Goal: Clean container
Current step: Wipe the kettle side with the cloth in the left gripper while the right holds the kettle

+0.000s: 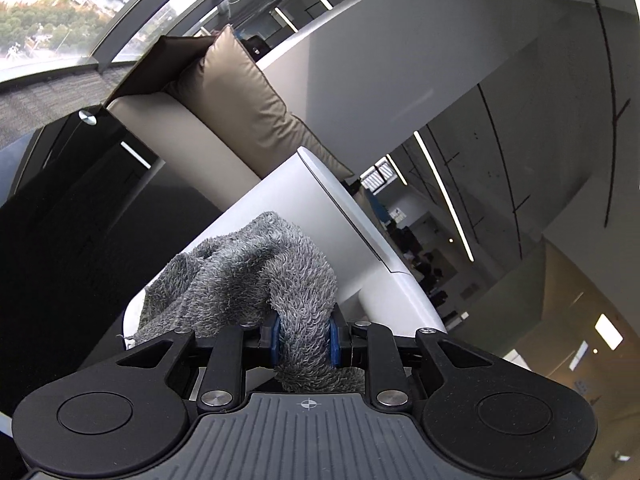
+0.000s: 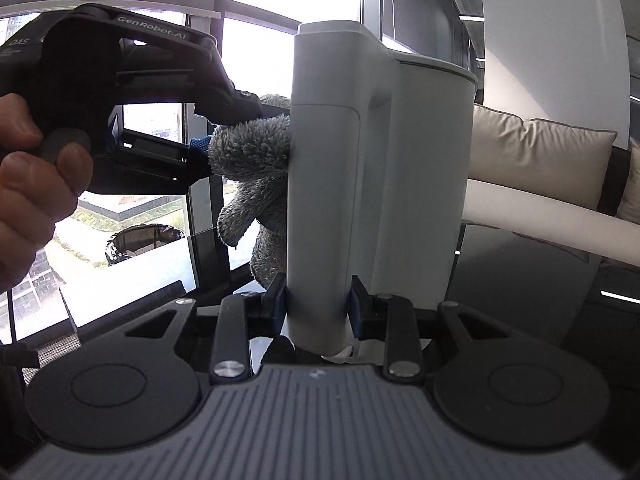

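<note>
The left gripper (image 1: 303, 340) has its jaws closed tight on a fluffy grey cloth (image 1: 256, 276), pressed against the side of the white container (image 2: 416, 168). The right gripper (image 2: 318, 306) has its jaws closed on the container's handle (image 2: 324, 200), holding it upright above the dark bench (image 2: 540, 280)

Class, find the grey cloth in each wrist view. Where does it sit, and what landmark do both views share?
Left wrist view: the grey cloth is at lower centre, clamped in the left tongs.
Right wrist view: centre-left, pressed against the white container.
Shared landmark: the beige cushion beyond the container.
</note>
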Demonstrator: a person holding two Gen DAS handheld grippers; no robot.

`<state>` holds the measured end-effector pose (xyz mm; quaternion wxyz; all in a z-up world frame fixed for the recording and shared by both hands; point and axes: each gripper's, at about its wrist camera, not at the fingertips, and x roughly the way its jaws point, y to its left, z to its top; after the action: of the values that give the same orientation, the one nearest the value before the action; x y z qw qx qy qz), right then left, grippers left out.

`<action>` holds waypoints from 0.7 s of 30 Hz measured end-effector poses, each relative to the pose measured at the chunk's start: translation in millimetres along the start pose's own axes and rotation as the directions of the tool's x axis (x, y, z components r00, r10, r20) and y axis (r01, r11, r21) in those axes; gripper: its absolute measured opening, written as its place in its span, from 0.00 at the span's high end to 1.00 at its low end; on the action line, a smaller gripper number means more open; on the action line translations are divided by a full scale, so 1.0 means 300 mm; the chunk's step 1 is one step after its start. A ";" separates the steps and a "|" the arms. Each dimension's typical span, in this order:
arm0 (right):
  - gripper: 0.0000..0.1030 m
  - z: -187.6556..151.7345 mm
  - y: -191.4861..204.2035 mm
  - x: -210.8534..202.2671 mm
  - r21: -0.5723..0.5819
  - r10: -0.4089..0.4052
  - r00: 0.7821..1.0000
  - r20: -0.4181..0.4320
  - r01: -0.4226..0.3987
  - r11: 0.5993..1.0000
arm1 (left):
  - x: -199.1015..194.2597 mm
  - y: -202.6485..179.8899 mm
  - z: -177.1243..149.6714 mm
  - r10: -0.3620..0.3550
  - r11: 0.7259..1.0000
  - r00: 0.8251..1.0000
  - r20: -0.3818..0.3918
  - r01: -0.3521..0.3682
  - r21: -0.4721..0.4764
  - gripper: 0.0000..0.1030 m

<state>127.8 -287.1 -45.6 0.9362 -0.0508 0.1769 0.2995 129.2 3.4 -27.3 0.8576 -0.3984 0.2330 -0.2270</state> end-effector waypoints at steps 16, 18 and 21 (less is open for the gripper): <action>0.68 0.012 0.017 0.014 -0.012 -0.037 0.999 -0.009 0.037 0.999 | 0.137 0.233 -0.029 -0.036 0.994 0.991 -0.132 0.021 -0.111 0.80; 0.68 0.007 0.030 0.009 -0.026 -0.044 0.999 -0.013 0.044 0.999 | 0.140 0.242 -0.033 -0.024 0.994 0.990 -0.138 0.009 -0.109 0.80; 0.67 -0.001 0.049 0.000 -0.051 -0.056 0.998 -0.011 0.055 0.997 | 0.138 0.238 -0.025 -0.008 0.995 0.990 -0.139 -0.007 -0.103 0.80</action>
<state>119.0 -275.1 -45.7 0.9414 -0.0815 0.1735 0.2774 171.8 16.7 -96.9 0.8175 -0.4256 0.3035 -0.2420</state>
